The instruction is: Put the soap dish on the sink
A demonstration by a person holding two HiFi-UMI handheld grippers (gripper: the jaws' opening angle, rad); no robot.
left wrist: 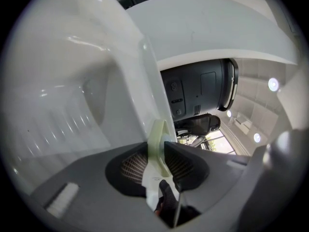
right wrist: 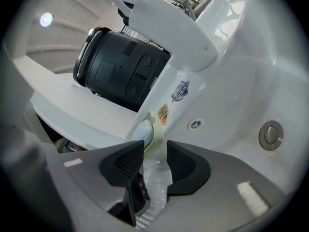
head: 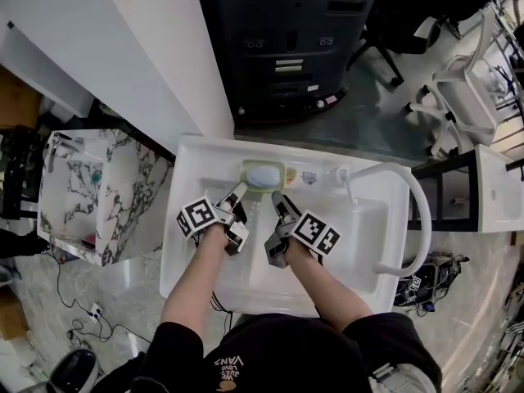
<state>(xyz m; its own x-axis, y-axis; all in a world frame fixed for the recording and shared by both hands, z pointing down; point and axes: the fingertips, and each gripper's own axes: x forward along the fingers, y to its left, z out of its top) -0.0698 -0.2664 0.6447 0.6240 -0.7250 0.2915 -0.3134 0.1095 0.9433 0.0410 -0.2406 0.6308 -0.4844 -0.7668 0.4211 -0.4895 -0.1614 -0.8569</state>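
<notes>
A pale green soap dish with a bluish-white soap lies on the back rim of the white sink. My left gripper reaches its left front corner. In the left gripper view the dish's rim stands on edge between the pads, and the left gripper is shut on it. My right gripper is at the dish's right front corner. In the right gripper view the dish and the soap sit just past the right gripper, which is open with gaps beside the rim.
A white faucet arches over the basin at the right. The drain and overflow hole lie in the basin. A black machine stands behind the sink, a marble-patterned basin left, another white sink right.
</notes>
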